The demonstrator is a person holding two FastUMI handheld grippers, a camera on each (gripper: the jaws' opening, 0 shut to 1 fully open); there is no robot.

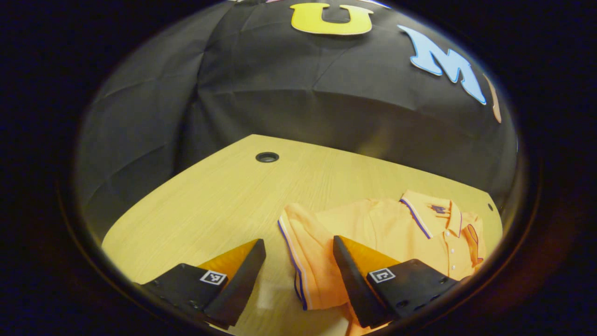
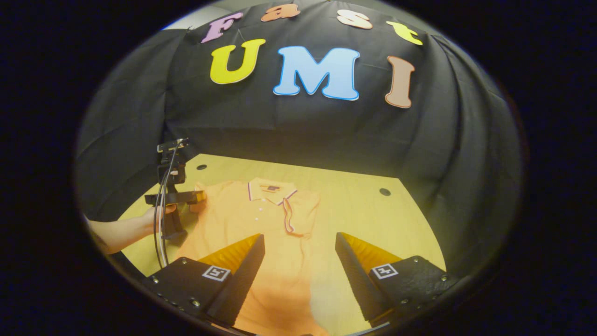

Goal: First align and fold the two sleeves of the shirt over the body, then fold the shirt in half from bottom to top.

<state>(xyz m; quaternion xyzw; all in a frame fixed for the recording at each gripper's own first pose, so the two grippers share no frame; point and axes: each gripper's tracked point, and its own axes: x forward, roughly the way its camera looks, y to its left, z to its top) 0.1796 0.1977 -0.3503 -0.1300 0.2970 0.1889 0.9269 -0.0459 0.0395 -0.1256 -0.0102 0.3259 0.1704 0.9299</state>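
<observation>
Left gripper view finds the left gripper (image 1: 298,261) with its fingers spread wide, gripping nothing, poised over the edge of an orange polo shirt (image 1: 387,228) on the pale wooden worktop (image 1: 210,200); a striped sleeve cuff (image 1: 294,256) lies between the fingers, toward 5 o'clock of the view's centre, with the collar (image 1: 431,214) farther off at 4 o'clock and a round cable hole (image 1: 267,157) at 11 o'clock. Right gripper view has the right gripper (image 2: 298,261) likewise parted and empty, above the lower body of the shirt (image 2: 242,224), which lies flat with its collar (image 2: 270,189) toward 12 o'clock and one sleeve (image 2: 298,214) folded over the body. At 9 o'clock a person's hand (image 2: 156,217) holds the left gripper (image 2: 198,198) at the shirt's far shoulder.
</observation>
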